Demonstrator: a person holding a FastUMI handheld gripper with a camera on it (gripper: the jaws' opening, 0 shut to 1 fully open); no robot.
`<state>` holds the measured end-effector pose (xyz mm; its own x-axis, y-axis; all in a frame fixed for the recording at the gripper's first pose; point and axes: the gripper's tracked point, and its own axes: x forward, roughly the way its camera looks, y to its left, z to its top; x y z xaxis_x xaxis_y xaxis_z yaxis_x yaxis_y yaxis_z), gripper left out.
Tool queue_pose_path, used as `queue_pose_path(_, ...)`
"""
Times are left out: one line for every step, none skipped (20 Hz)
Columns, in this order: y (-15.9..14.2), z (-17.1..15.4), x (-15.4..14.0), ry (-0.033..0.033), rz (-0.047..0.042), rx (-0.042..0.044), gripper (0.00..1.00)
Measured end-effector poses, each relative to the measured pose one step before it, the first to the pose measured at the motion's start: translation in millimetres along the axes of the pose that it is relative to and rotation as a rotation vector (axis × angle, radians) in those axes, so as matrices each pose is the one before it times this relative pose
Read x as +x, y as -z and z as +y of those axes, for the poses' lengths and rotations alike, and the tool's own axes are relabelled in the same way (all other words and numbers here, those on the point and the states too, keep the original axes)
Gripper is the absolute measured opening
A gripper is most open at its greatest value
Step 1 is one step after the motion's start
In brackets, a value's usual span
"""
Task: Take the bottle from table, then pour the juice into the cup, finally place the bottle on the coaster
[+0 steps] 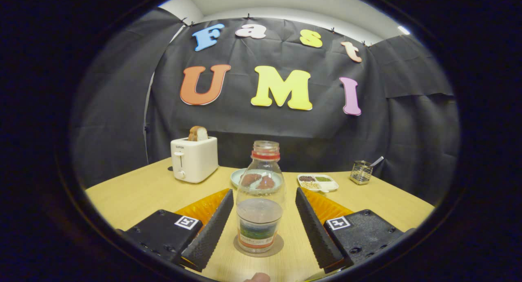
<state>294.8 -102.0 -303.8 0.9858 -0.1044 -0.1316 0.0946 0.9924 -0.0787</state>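
Between wide hand-held gripper (261, 216) fingers — bottle (260, 200) upright on coaster (277, 247), plate (238, 176), toaster (194, 158) beyond

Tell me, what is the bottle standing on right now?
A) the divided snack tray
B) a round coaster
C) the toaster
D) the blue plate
B: the bottle stands upright on a round coaster, whose edge shows around its base, on the table. It sits between the open gripper fingers, which do not touch it.
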Motion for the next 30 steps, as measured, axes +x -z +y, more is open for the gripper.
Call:
queue_pose_path(-8.19, -2.67, -7.28, 0.002, -0.00925, 0.00973, 0.98)
queue_pose_path(-10.47, -1.62, -8.47, -0.00256, -0.01144, 0.01115, 0.99)
queue_pose_path(-11.92, -2.1, -9.56, -0.00442, -0.01244, 0.01329, 0.99)
queue_pose_path(-10.77, -2.36, -8.65, -0.00969, -0.00886, 0.00991, 0.99)
queue_pose_path(-8.49, -1.94, -8.03, -0.01643, -0.00352, 0.00196, 0.99)
queue_pose_path(-5.85, -6.62, -8.33, 0.00198, 0.00986, -0.00212, 0.99)
queue_pose_path(-5.09, -10.96, -9.66, 0.00941, 0.00627, -0.00521, 0.99)
queue_pose_path(-8.02, -7.61, -10.16, 0.00572, -0.00347, -0.00493, 0.99)
queue_pose_path(-7.88, -6.59, -10.48, 0.00623, -0.00321, -0.01181, 1.0)
queue_pose_path(-4.64, -7.8, -10.05, 0.00775, 0.01592, -0.00637, 1.0)
queue_pose_path(-4.22, -7.51, -10.56, 0.00974, 0.00573, 0.00328, 1.0)
queue_pose_path(-7.88, -4.71, -10.54, 0.00014, 0.00284, 0.00654, 1.0)
queue_pose_path(-9.1, -2.91, -10.11, -0.00389, -0.01218, 0.01596, 1.0)
queue_pose_path(-7.25, -2.12, -9.5, -0.00536, -0.00474, 0.00754, 1.0)
queue_pose_path(-3.38, -3.83, -8.51, 0.00254, -0.00154, 0.00761, 1.0)
queue_pose_path(-11.33, 2.32, -7.39, -0.00996, -0.02226, 0.01726, 1.0)
queue_pose_path(-7.73, 2.62, -6.21, 0.0, -0.00763, 0.00534, 1.0)
queue_pose_path(-1.87, 1.95, 3.45, 0.00796, -0.01006, -0.00258, 1.0)
queue_pose_path(-8.66, -0.68, -6.98, 0.00882, -0.00908, -0.00224, 1.0)
queue_pose_path(-8.54, 1.53, -6.48, 0.00233, -0.00968, -0.00534, 1.0)
queue_pose_path(-7.32, 3.66, -6.71, -0.00665, -0.00328, 0.00353, 1.0)
queue_pose_path(-7.19, 2.44, -5.86, -0.00415, -0.00304, 0.01101, 1.0)
queue_pose_path(-7.25, -0.55, -5.67, -0.00024, -0.00326, 0.0139, 1.0)
queue_pose_path(-5.55, 1.88, -5.46, -0.00771, 0.00341, 0.01899, 1.0)
queue_pose_path(-3.43, 3.73, -5.56, -0.01274, 0.01094, 0.0149, 1.0)
queue_pose_path(-3.33, 1.19, -5.79, -0.00347, 0.01256, 0.00763, 1.0)
queue_pose_path(-4.09, 0.85, -4.61, -0.00246, 0.00897, -0.00009, 1.0)
queue_pose_path(-3.18, 0.3, -4.98, 0.00495, 0.00877, -0.00439, 1.0)
queue_pose_path(-3.25, -1.46, -5.05, 0.00641, 0.00227, -0.00492, 1.0)
queue_pose_path(-1.45, -0.49, -5.08, 0.00418, 0.00601, -0.00531, 1.0)
